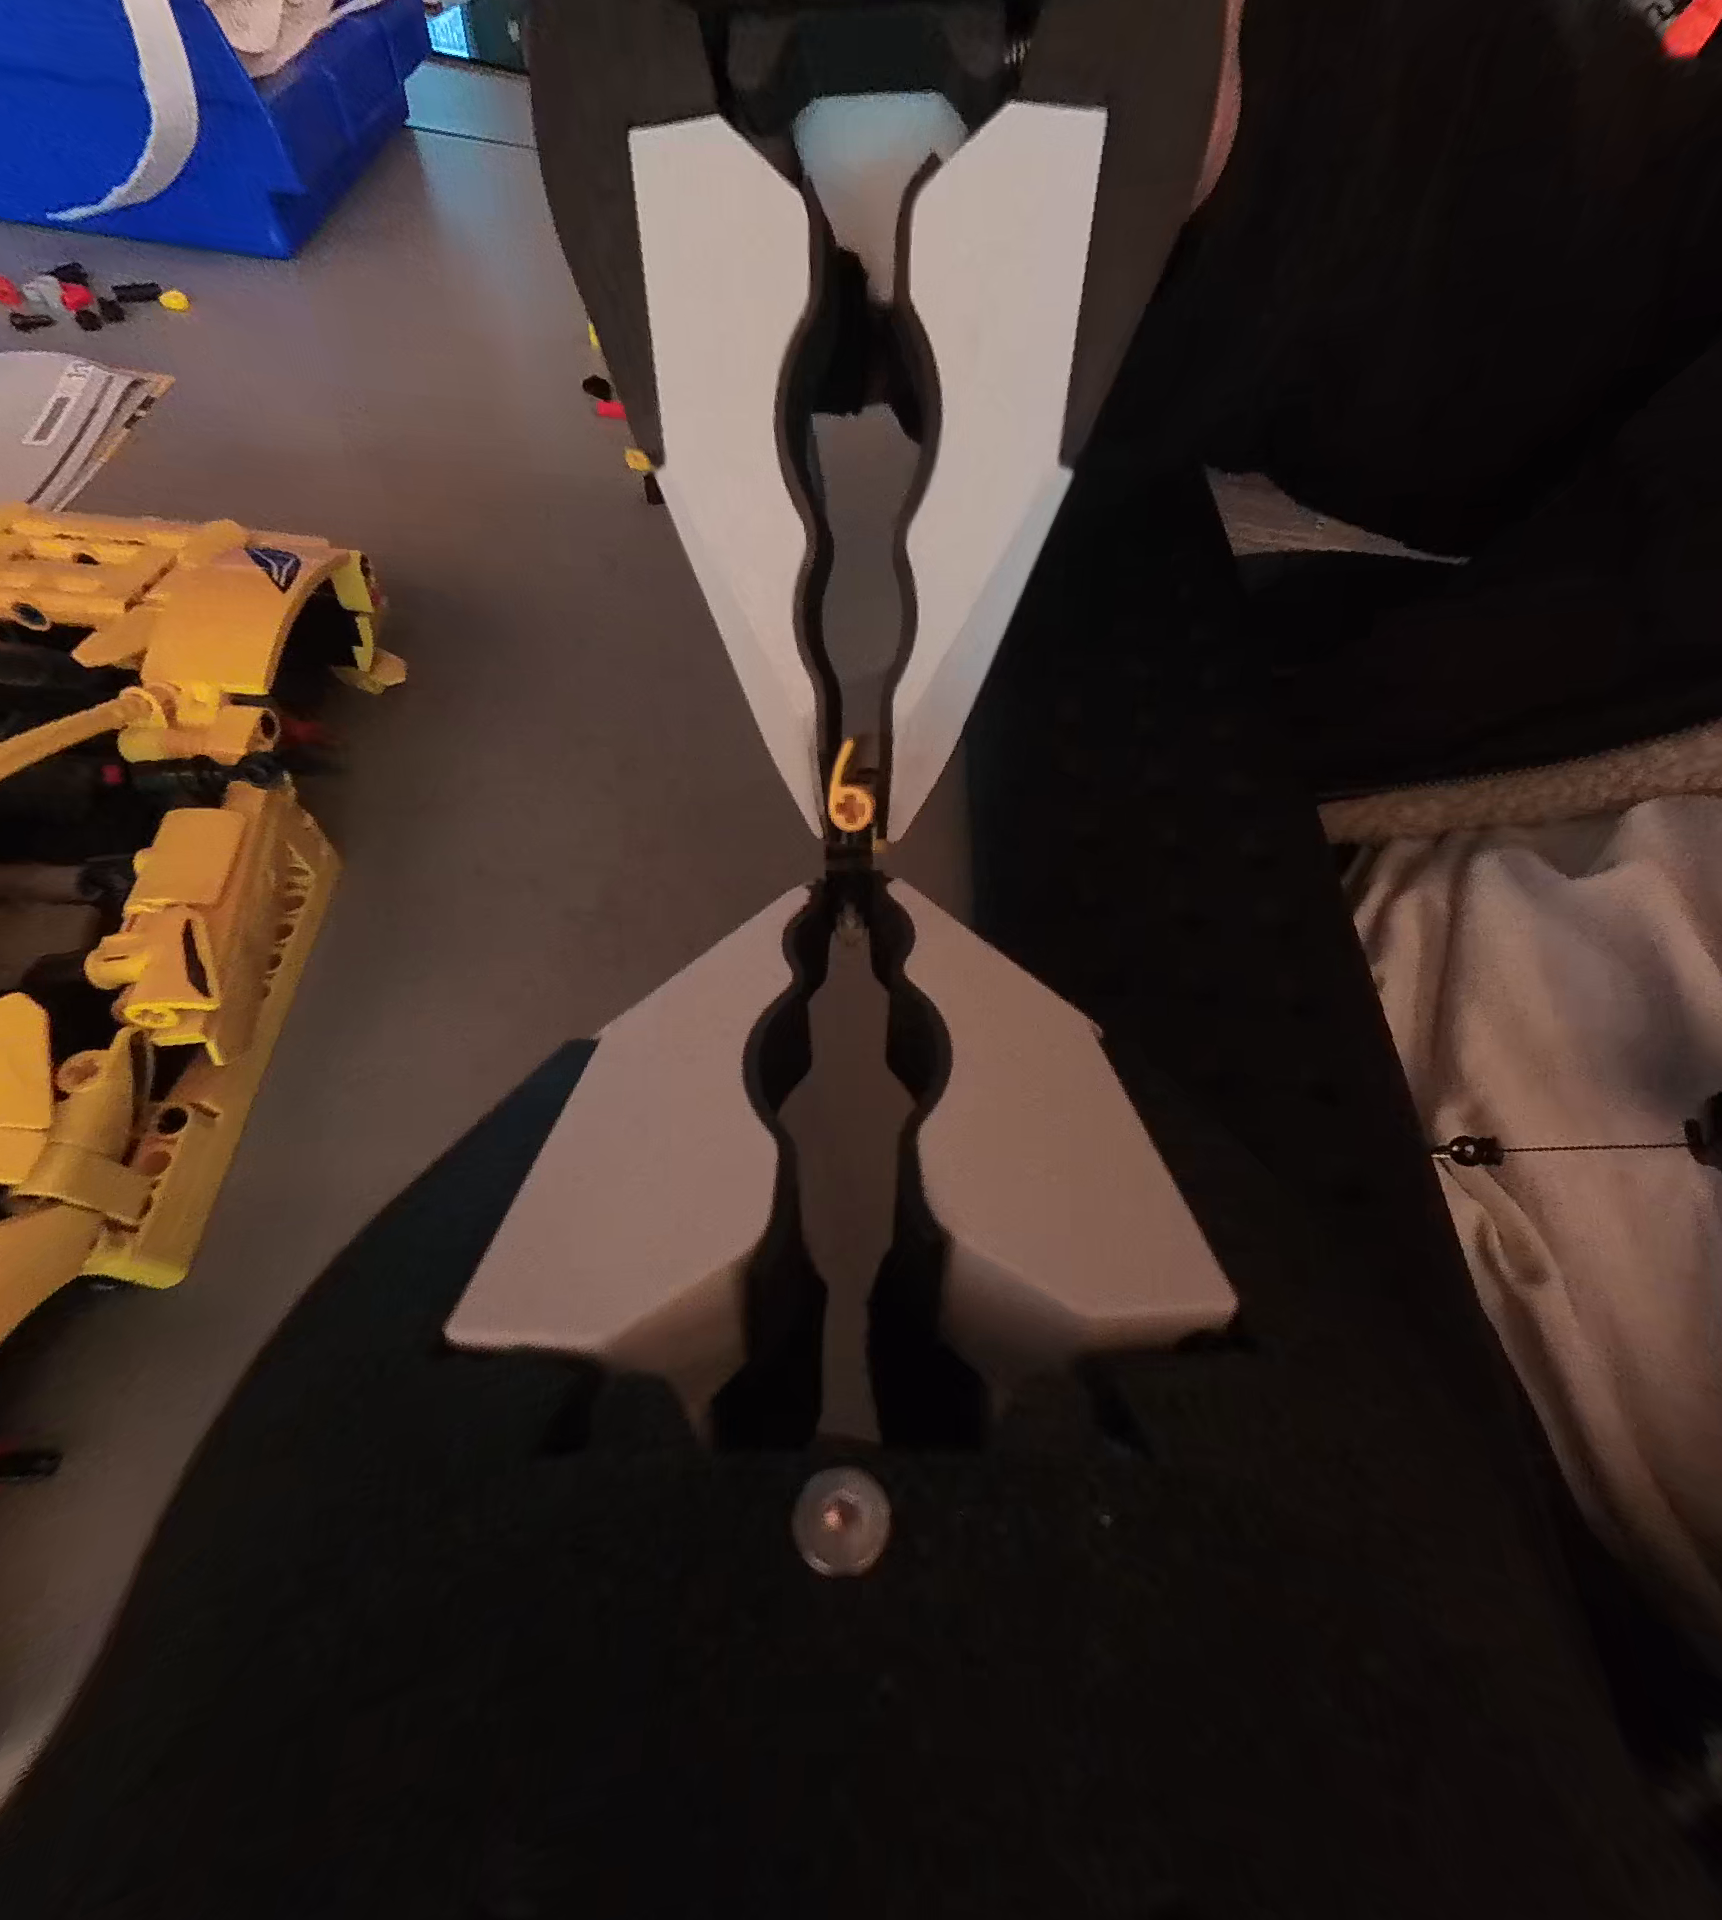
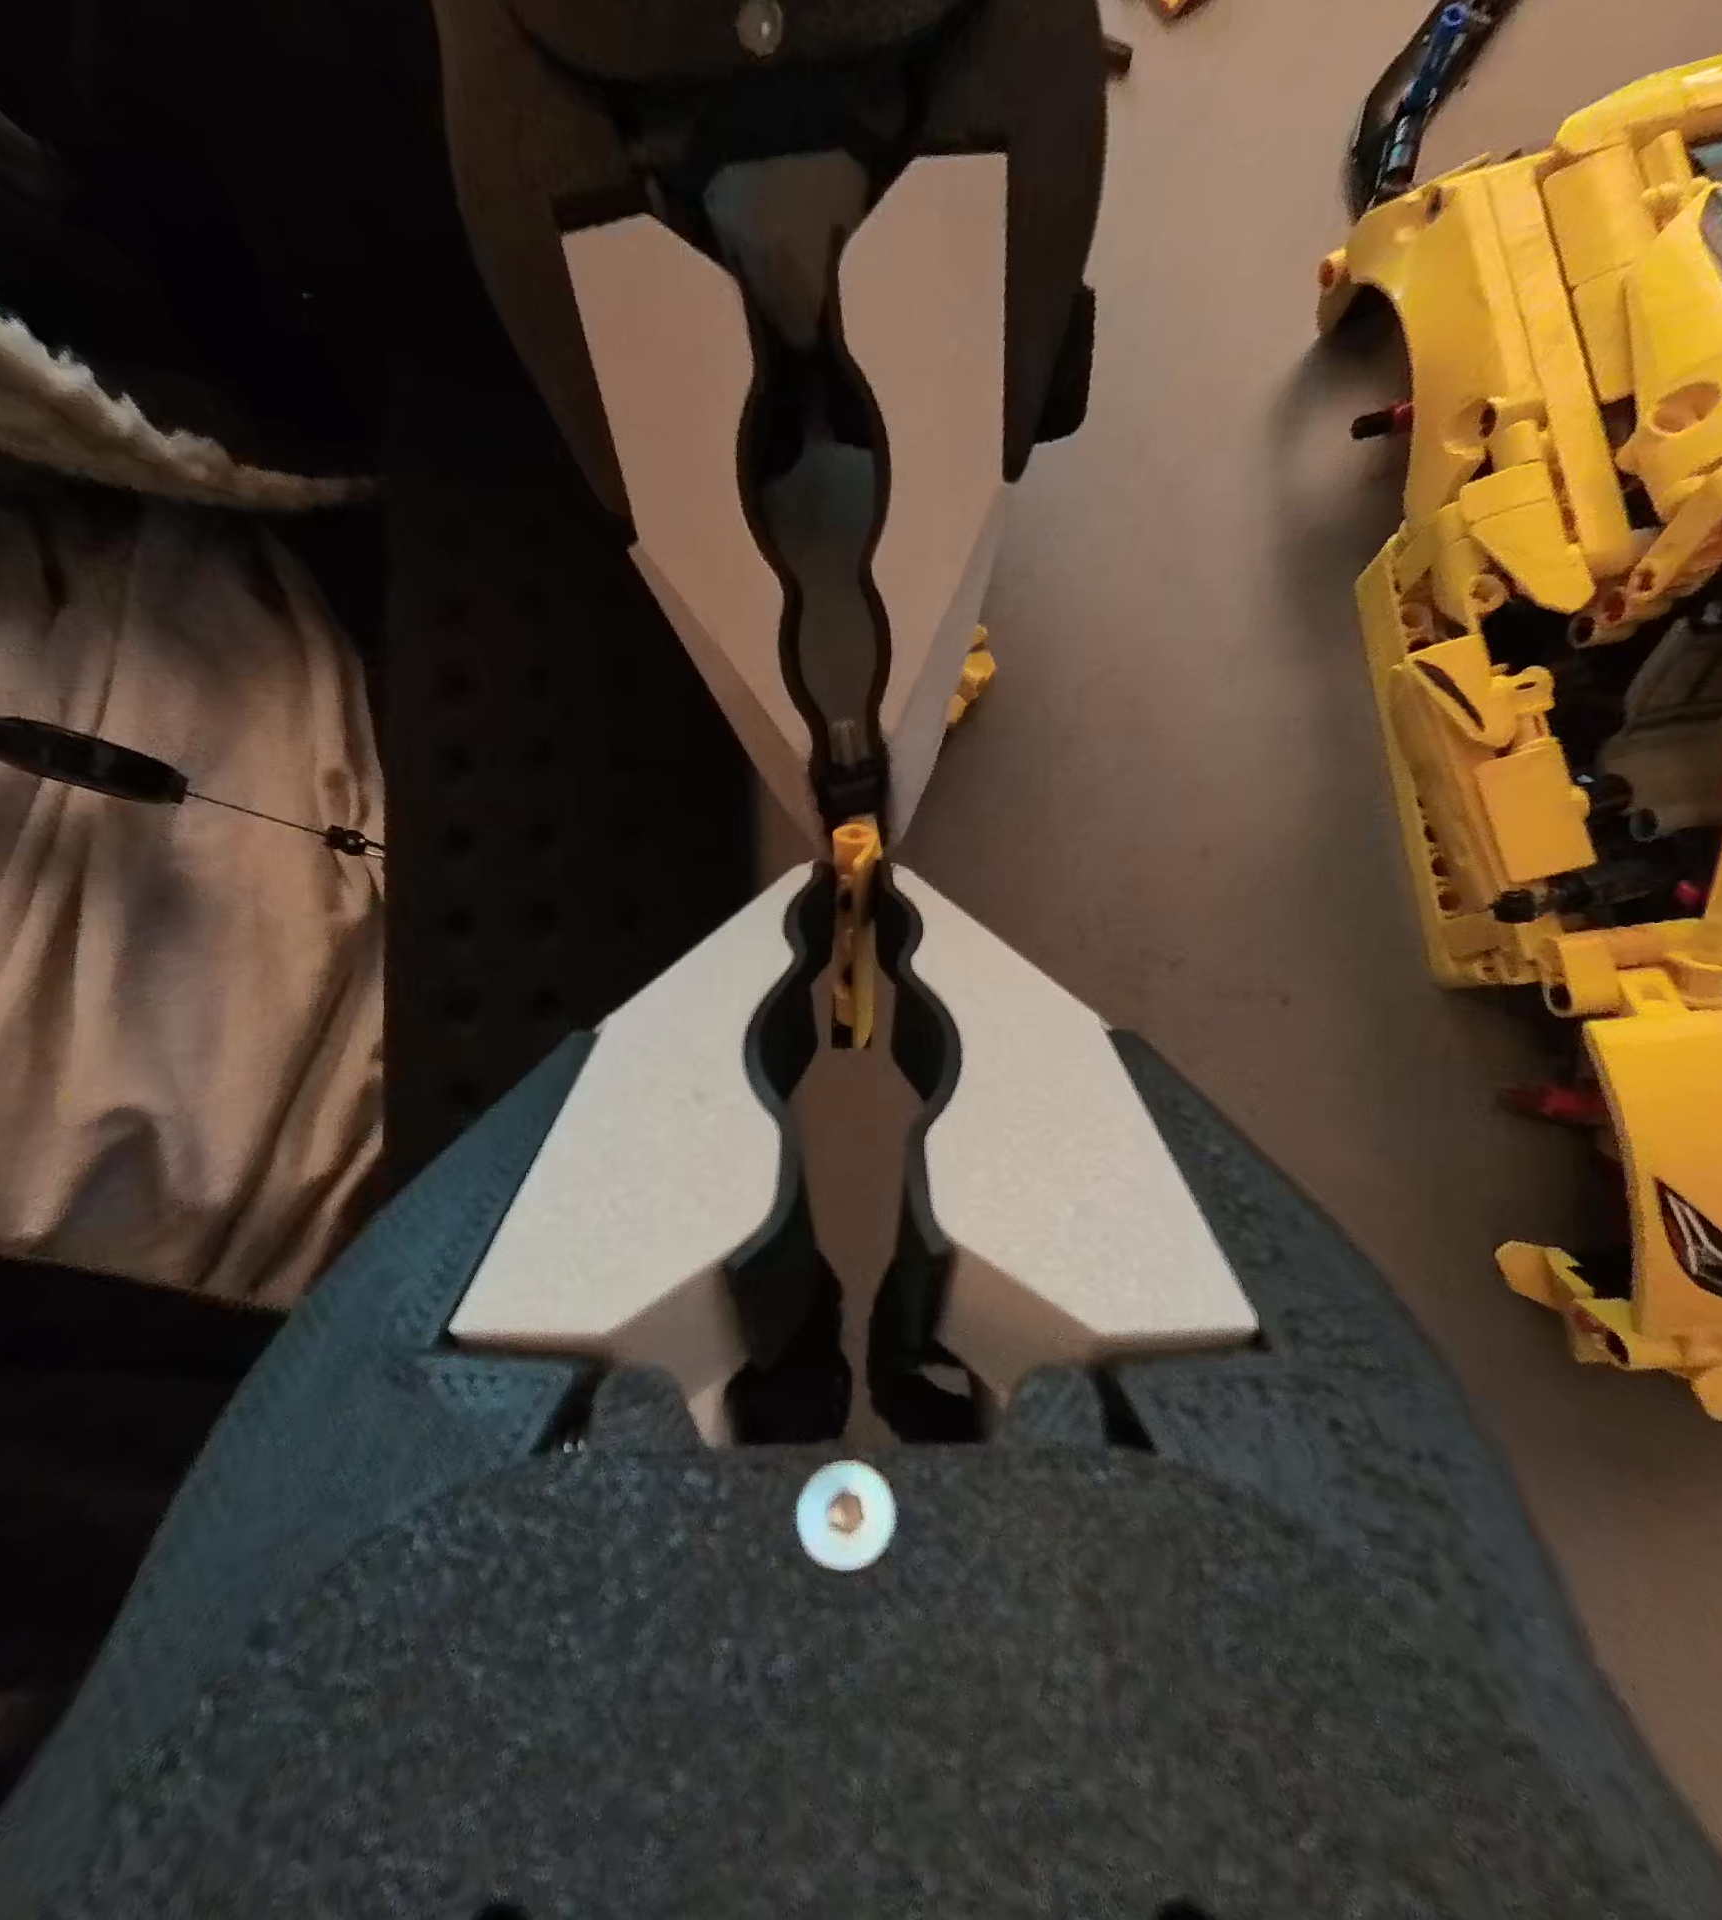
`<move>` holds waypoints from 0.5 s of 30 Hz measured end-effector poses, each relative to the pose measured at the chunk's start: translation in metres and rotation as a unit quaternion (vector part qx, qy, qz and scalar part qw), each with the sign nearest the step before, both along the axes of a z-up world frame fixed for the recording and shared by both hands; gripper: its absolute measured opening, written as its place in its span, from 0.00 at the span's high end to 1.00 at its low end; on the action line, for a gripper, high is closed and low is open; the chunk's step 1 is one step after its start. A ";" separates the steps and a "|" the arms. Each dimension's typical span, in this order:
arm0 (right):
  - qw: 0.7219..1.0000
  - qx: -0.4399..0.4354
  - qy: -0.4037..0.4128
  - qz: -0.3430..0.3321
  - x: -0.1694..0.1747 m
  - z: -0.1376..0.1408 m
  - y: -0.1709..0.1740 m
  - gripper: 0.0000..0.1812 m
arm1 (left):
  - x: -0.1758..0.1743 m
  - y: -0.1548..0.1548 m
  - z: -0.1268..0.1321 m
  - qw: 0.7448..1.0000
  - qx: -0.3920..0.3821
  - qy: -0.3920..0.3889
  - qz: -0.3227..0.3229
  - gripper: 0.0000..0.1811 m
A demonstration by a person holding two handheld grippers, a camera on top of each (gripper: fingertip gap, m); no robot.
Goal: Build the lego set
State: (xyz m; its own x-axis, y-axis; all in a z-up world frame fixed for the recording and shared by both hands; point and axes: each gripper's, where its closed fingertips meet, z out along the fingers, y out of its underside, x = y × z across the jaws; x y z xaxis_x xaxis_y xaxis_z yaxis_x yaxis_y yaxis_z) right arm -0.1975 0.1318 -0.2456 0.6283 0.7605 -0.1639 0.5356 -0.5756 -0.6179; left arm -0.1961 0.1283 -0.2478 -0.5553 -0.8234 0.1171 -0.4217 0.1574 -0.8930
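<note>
Support surface: a flat grey table [image 1: 483,436]. To the left of the left gripper [image 1: 849,868], a partly built yellow Lego car [image 1: 109,831] lies on it. Beyond the car, a printed paper sheet [image 1: 26,416], a scatter of small loose pieces [image 1: 67,296] and a blue bin [image 1: 109,114]. More loose pieces [image 1: 618,416] lie just beside the far gripper.

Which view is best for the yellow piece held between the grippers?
Right wrist view: the yellow piece shows along its length in the right gripper, tip meeting a black pin in the left gripper. Left wrist view shows only its round end, end-on.
</note>
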 end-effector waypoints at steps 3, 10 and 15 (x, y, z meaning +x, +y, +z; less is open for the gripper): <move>1.000 0.006 -0.017 0.008 0.001 0.001 0.001 0.96 | 0.001 0.001 0.002 1.000 -0.006 -0.003 0.003 0.97; 1.000 0.003 -0.029 0.005 0.007 0.006 0.005 0.96 | 0.001 0.003 0.005 1.000 -0.013 -0.010 0.005 0.97; 0.999 0.001 -0.030 0.011 0.004 0.003 0.003 0.96 | 0.000 0.002 0.003 1.000 -0.015 -0.004 0.002 0.97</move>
State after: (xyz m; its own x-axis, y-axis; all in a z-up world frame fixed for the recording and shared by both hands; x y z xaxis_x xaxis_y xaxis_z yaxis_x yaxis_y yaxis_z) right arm -0.1937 0.1350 -0.2430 0.6208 0.7740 -0.1246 0.5839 -0.5626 -0.5853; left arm -0.1961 0.1302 -0.2444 -0.5531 -0.8218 0.1369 -0.4149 0.1292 -0.9007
